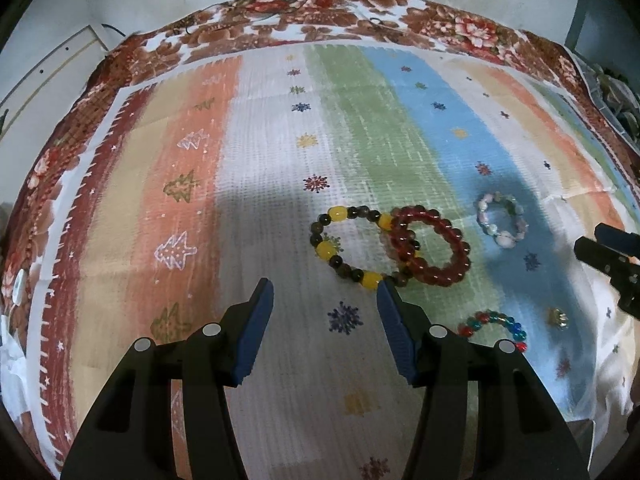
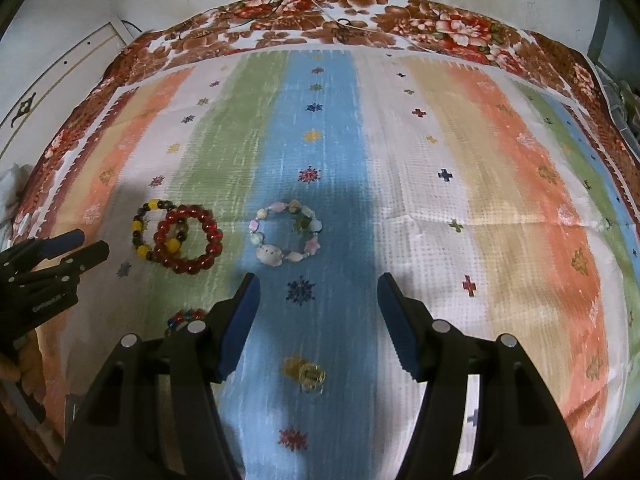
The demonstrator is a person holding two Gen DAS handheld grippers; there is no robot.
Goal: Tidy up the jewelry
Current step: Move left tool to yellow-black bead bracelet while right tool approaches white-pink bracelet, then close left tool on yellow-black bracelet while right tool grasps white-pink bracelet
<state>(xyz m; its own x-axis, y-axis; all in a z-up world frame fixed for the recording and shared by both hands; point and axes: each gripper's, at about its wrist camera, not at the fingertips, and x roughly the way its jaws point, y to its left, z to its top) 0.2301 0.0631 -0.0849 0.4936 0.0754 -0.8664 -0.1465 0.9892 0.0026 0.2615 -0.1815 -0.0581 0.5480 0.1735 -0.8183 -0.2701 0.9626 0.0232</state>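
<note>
A woven striped cloth (image 1: 280, 152), coarse and ribbed, covers the table, bordered by plush floral fabric (image 1: 360, 12). In the left wrist view, the left gripper (image 1: 325, 292) holds its blue ridged pads spread wide, gripping nothing. At one o'clock from it, a glossy red bead bracelet (image 1: 430, 246) overlaps a ring of round brown and yellow beads (image 1: 348, 246). Farther right lies a pastel bracelet (image 1: 502, 220) of irregular pale stones. At three o'clock sit a small red-and-blue bead bracelet (image 1: 494, 324) and a tiny gold ring (image 1: 558, 317). The right gripper (image 2: 318, 288), jaws also parted and empty, hovers above the ring, pastel bracelet at eleven o'clock.
</note>
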